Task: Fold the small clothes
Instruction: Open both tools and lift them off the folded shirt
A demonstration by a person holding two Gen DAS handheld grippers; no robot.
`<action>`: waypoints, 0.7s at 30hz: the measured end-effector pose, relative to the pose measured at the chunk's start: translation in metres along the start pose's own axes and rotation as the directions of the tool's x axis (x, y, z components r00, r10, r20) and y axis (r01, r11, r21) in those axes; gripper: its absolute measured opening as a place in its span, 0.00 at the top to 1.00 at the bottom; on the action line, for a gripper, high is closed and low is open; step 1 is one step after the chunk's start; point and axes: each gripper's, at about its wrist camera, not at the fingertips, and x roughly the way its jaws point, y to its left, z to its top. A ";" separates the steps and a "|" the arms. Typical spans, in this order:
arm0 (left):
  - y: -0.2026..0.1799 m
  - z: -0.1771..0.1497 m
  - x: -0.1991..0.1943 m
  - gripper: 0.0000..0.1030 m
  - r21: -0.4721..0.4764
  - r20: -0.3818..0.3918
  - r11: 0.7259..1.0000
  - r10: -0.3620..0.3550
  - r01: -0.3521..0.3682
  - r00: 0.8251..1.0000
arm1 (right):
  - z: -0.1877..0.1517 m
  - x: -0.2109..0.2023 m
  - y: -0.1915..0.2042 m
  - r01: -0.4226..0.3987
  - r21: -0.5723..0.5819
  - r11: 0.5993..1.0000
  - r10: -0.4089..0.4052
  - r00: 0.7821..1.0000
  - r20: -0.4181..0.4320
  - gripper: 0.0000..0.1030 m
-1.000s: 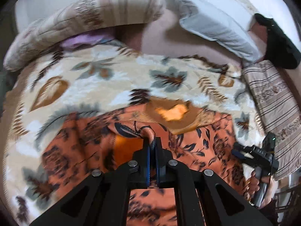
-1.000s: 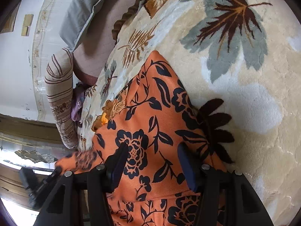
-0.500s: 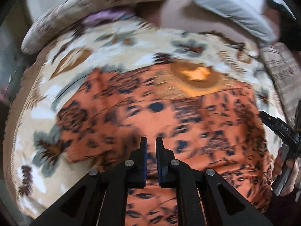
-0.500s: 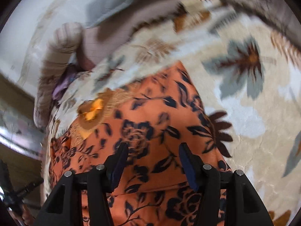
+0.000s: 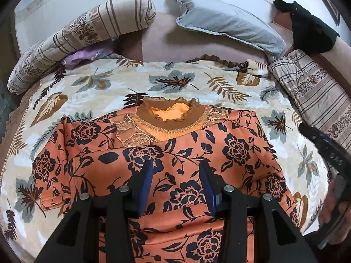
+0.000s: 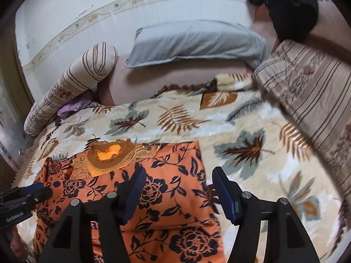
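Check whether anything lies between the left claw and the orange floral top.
Nothing visible does. The left claw, jaws opening and empty, hangs directly over the orange floral top spread on the leaf-print blanket.

Left gripper (image 5: pixel 175 175) and right gripper (image 6: pixel 177 188) tilted downward, fingers parting, empty.

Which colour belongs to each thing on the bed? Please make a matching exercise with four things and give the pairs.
Things:
1. flower-print blouse
2. plain pillow by the wall
3. cloth heap in the far corner
4. small bundle under the striped roll

Colours:
A. black
B. lilac
C. orange with dark flowers
D. pale grey-blue

Pairs: 1-C, 2-D, 3-A, 4-B
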 end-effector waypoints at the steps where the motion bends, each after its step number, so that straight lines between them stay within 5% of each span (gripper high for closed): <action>1: -0.001 -0.001 0.001 0.57 0.003 0.004 1.000 0.008 -0.008 1.000 | 0.001 -0.003 0.001 0.005 -0.006 1.000 -0.005 1.000 0.008 0.35; 21: 0.030 -0.009 -0.011 0.57 -0.044 0.046 0.997 0.065 -0.063 0.997 | 0.008 -0.026 0.040 0.018 -0.098 0.995 -0.008 0.996 0.093 0.35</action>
